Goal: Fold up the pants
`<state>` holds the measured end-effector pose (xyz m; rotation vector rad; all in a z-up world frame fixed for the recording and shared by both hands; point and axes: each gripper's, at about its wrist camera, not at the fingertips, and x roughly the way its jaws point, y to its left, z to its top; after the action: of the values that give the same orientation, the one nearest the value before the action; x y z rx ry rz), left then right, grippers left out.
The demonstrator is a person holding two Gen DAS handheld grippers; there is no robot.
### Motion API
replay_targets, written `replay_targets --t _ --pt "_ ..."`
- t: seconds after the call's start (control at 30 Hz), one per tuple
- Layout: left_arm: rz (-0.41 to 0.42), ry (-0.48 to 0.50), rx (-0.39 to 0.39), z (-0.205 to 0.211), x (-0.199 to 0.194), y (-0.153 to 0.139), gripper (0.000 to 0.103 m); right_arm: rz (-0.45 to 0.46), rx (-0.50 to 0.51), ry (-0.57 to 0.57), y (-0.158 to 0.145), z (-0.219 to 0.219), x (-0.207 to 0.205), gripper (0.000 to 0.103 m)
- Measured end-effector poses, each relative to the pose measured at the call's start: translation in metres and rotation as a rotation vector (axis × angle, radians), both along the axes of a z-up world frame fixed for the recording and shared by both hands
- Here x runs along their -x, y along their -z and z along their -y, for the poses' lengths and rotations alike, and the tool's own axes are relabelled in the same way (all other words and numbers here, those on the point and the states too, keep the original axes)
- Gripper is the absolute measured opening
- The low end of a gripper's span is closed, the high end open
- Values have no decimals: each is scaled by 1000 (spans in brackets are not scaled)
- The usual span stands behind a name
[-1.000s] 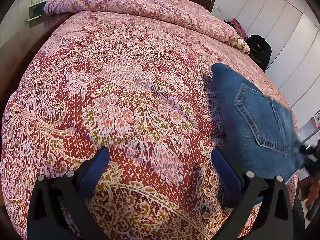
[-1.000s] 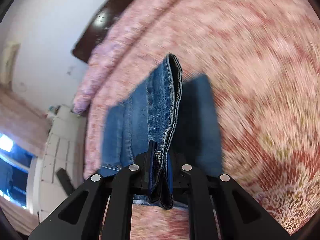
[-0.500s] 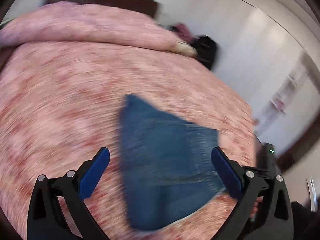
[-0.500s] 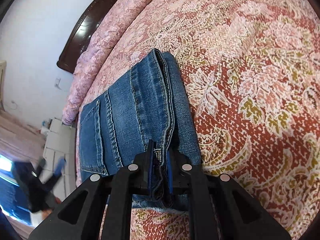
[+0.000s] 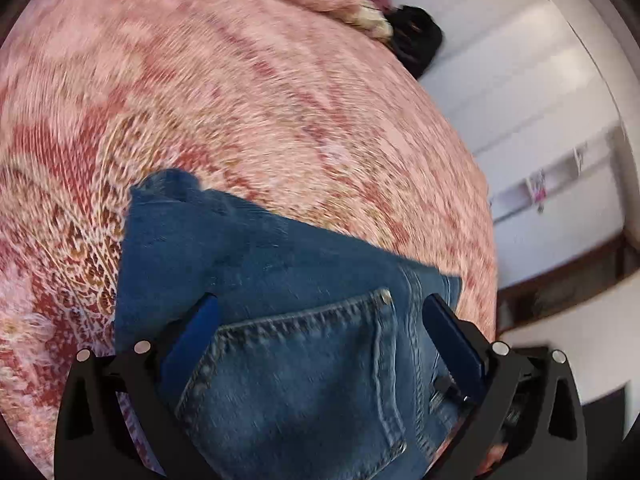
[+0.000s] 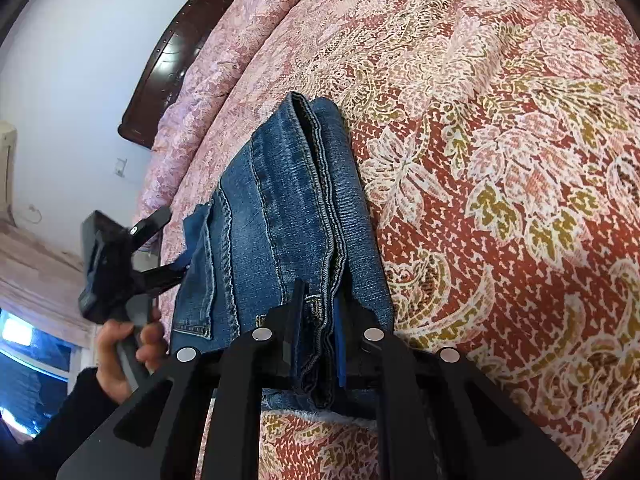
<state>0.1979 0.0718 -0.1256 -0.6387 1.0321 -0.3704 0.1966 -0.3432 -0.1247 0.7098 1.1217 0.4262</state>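
Right wrist view: the right gripper [image 6: 320, 320] has its jaws clamped on the bunched edge of folded blue jeans [image 6: 288, 208].
Left wrist view: the left gripper [image 5: 320, 332], jaws spread wide, straddles the jeans' back pocket [image 5: 304, 360] without pinching it.
Jeans: lying folded on the bed's red-and-pink paisley bedspread [image 6: 500, 160].
Writing: none legible.
Room: dark wooden headboard [image 6: 168, 60], white walls.
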Motion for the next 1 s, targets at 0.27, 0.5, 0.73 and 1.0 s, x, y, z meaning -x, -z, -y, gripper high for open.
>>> replay_targets --t 0.27,0.5,0.73,1.0 --pt "37 15 -179 21 24 -23 101 -35 -23 34 -2 11 2 10" --pt "154 55 -331 31 111 -64 101 1 1 46 -31 25 19 10" --pt "102 26 -320 33 149 -38 101 113 123 17 -72 8 12 11" --pt "118 15 -357 40 145 -16 101 219 211 -128 -102 -65 -56 10"
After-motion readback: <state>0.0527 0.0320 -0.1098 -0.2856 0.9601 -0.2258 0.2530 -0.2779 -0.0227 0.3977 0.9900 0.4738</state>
